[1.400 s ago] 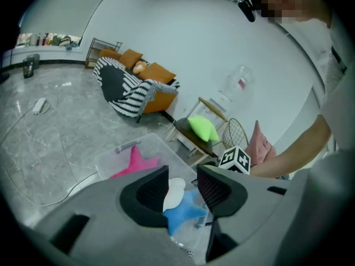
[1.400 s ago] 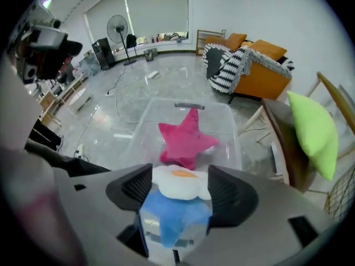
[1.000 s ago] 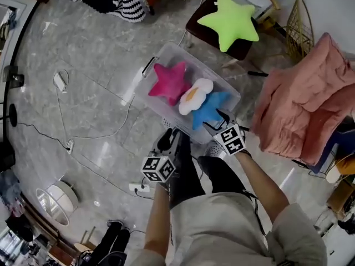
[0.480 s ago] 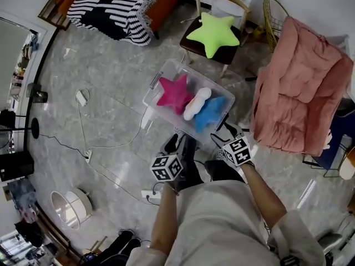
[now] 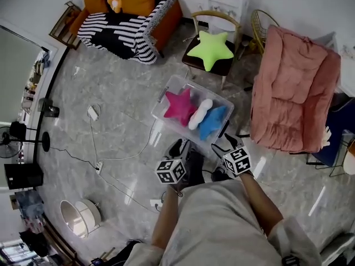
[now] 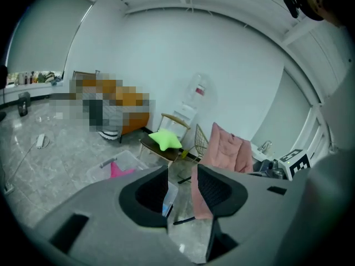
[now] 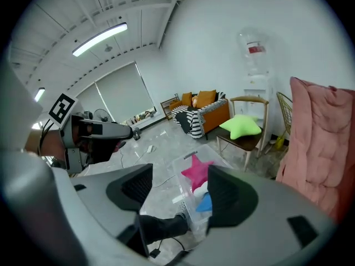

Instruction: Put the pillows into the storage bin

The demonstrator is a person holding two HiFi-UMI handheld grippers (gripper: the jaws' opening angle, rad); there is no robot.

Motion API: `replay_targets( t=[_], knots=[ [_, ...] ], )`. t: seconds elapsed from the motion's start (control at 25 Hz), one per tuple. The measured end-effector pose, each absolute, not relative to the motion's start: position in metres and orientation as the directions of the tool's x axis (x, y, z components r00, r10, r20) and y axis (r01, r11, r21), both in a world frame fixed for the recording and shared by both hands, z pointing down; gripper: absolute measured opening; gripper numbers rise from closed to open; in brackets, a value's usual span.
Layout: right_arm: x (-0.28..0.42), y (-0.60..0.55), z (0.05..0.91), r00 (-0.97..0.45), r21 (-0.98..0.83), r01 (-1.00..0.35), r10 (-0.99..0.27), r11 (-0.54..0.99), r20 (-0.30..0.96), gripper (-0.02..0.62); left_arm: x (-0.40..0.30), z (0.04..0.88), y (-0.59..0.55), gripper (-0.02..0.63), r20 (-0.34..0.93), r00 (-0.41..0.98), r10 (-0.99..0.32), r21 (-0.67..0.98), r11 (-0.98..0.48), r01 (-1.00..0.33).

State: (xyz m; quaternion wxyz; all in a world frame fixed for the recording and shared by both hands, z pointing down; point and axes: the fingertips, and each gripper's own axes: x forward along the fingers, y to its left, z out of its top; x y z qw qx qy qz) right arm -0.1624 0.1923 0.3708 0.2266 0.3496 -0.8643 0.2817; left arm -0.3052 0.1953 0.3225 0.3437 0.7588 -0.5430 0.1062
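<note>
Clear glossy plastic bin [image 5: 165, 98], soft plush cloth pillows [image 5: 180, 106], polished glossy stone-look floor [image 5: 111, 76].

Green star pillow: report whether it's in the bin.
Out: the green star pillow lies on the chair, beyond the storage bin.

A clear storage bin [image 5: 166, 96] on the floor holds a pink star pillow [image 5: 179, 106], a white one [image 5: 200, 113] and a blue one [image 5: 214, 121]; a green star pillow [image 5: 209, 49] lies on a chair.
</note>
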Motion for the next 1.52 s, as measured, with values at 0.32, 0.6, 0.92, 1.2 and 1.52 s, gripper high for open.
replay_targets(
  t=[0.32, 0.6, 0.92, 1.2, 1.52],
  knots=[
    [-0.164, 0.222, 0.368, -0.657, -0.292, -0.718, -0.476, 0.632, 0.584, 0.3, -0.286, 0.315, 0.217, 0.163, 0.544, 0.421, -0.726, 0.359, -0.253, -0.899],
    [-0.151, 0.236, 0.363, -0.657, -0.308, -0.729, -0.501, 0.611, 0.563, 0.243, -0.294, 0.314, 0.238, 0.109, 0.521, 0.364, -0.772, 0.366, -0.184, -0.912],
    [-0.137, 0.248, 0.366, -0.632, -0.289, -0.752, -0.521, 0.593, 0.574, 0.148, -0.3, 0.327, 0.253, 0.028, 0.547, 0.334, -0.768, 0.342, -0.159, -0.926],
    [-0.13, 0.249, 0.369, -0.61, -0.296, -0.777, -0.545, 0.556, 0.575, 0.019, -0.291, 0.329, 0.25, 0.009, 0.535, 0.366, -0.762, 0.342, -0.201, -0.918],
    [-0.138, 0.247, 0.371, -0.626, -0.324, -0.766, -0.529, 0.556, 0.573, -0.003, -0.288, 0.334, 0.248, 0.011, 0.539, 0.402, -0.741, 0.356, -0.232, -0.905]
  ],
)
